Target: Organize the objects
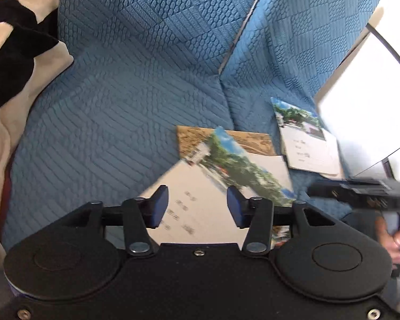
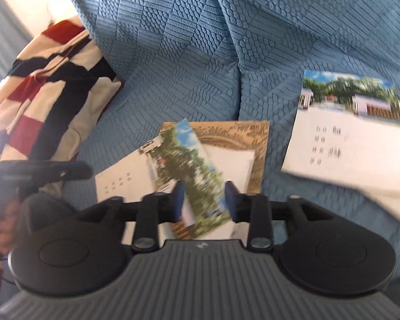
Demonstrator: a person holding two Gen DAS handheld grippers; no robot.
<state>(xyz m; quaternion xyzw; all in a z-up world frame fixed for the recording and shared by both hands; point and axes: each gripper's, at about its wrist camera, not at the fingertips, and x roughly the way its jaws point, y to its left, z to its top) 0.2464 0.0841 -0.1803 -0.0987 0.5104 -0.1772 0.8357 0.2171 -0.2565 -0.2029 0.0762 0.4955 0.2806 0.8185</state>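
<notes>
Left claw [image 1: 197,208]: matte black body, two round raised discs at either side, blue pads on short black fingers [image 1: 160,205], silver pivot rivets on the linkage arms, small silver screws at the centre and lower corners. Right claw [image 2: 204,201]: same black linkage and discs, blue pads, silver rivets, but with a grey ribbed plate bearing a small pale mark near its top edge. Bare hand [image 1: 394,240] partly visible beside a black handle; no sleeve discernible.

On the sofa seat [image 2: 173,93], a booklet [image 2: 136,170] lies askew atop a card [image 2: 253,138]. To their right, apart, rests a second booklet [image 2: 344,144]. A folded blanket [image 2: 48,93] sits far left.
</notes>
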